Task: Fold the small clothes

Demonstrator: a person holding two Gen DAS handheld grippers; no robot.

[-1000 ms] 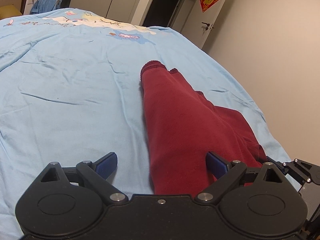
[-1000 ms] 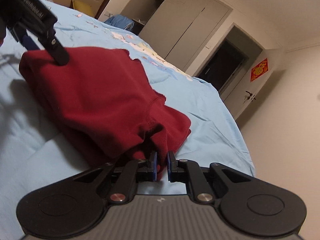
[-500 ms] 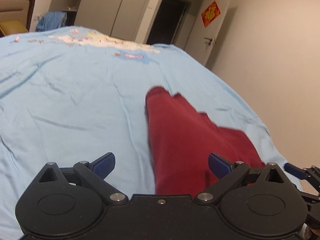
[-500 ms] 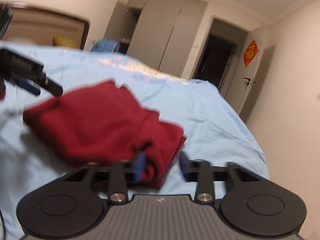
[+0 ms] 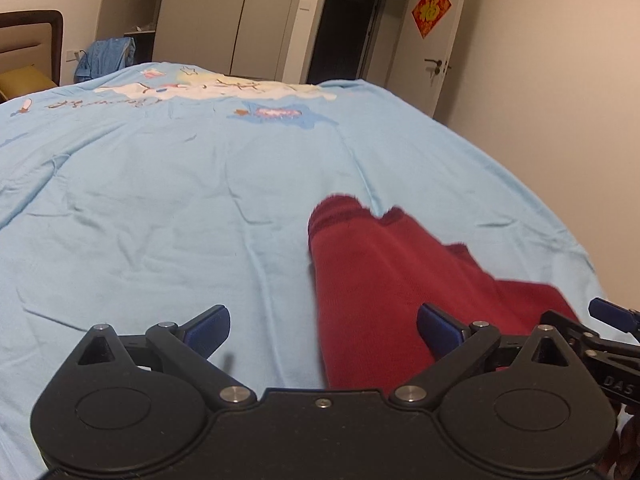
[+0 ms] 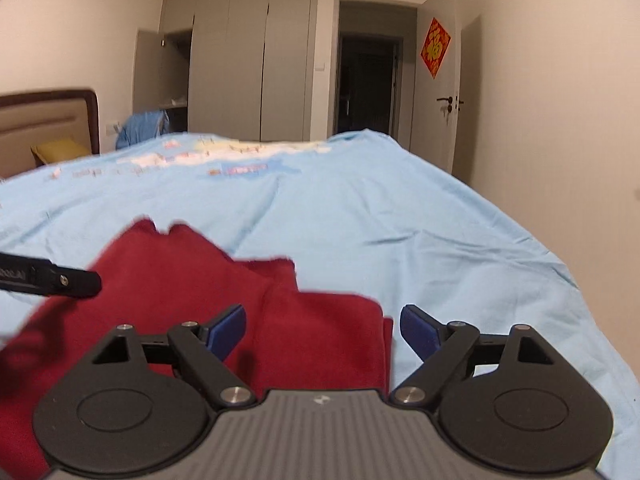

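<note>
Your left gripper (image 5: pixel 323 330) hangs over the bed with its blue pads spread wide, holding nothing; your right gripper (image 6: pixel 323 330) is spread the same way, also empty. The red garment (image 5: pixel 384 288) lies folded on the light blue bedsheet (image 5: pixel 160 200), near the bed's right edge, and runs under the gap of each gripper. Nothing else sits on the sheet around it. Beyond the bed you have grey wardrobe doors (image 6: pixel 248 64), a dark open doorway (image 5: pixel 344 32), a closed door with a red paper decoration (image 6: pixel 435 48) and a headboard (image 6: pixel 48 120) at far left. The left view catches your right gripper's fingertip at its right edge. The right view shows your left gripper's black finger (image 6: pixel 52 278) over the garment's left side.
</note>
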